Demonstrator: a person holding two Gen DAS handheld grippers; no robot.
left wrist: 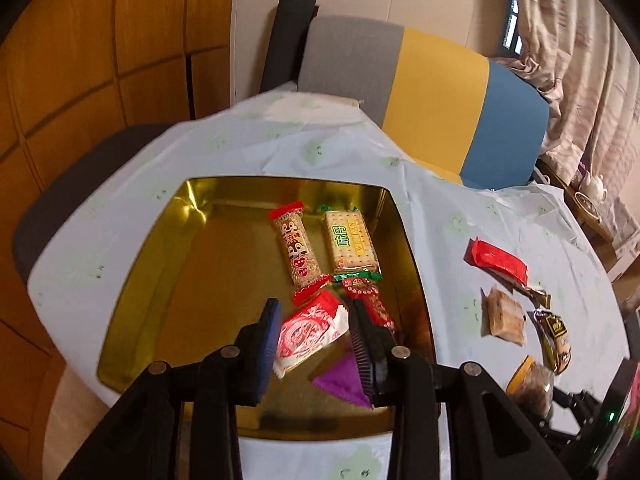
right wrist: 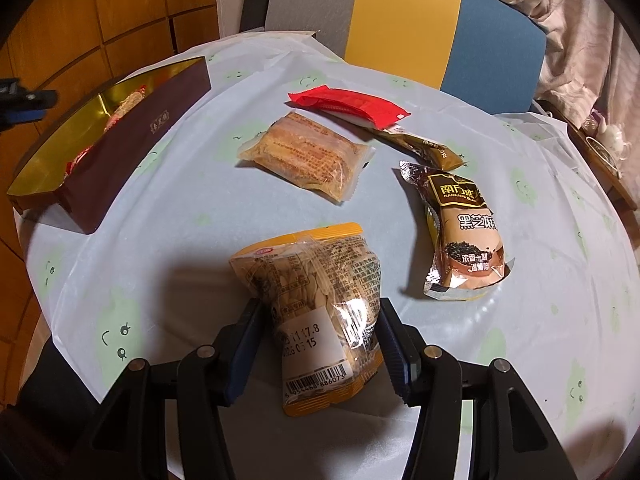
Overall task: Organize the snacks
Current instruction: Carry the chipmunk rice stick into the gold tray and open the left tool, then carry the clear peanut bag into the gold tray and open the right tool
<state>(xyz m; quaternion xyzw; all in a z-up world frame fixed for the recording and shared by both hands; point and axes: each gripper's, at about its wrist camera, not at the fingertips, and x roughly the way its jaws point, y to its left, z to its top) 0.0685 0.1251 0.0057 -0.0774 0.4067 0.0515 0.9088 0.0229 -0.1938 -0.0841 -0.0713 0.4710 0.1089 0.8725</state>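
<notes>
Snacks split between two spots — some in the gold tray point(left wrist: 132, 300) on the left, the rest loose on the pale blue tablecloth point(left wrist: 240, 140) to its right.

Left wrist view: left gripper point(left wrist: 314, 344) hangs over the near part of the tray, jaws slightly apart and nothing pinched — a red-and-white packet point(left wrist: 308, 332) and a purple wrapper point(left wrist: 344, 380) show in the gap, lying below on the tray floor. Further back in the tray: a sesame bar point(left wrist: 298, 250) with red ends, a cracker pack point(left wrist: 352, 242) with green ends just beside it, and a small red floral candy point(left wrist: 370, 300) near the right finger. Image is a bit blurred here.

On the cloth right of the tray: red packet point(right wrist: 348, 106) at the back, a clear-wrapped pastry point(right wrist: 304, 156) in front of it, a thin brown sachet point(right wrist: 424, 148) touching the red packet's right end, and a brown sesame pouch point(right wrist: 464, 232) further right.

Right wrist view: right gripper point(right wrist: 316, 348) is clamped on a yellow-edged clear snack bag point(right wrist: 320, 304), pads pressing both sides of it, barcode label facing the camera. The bag's far end rests on or close to the cloth; can't tell which.

Striped chair point(right wrist: 404, 12) — grey, yellow, blue — stands behind the table.
</notes>
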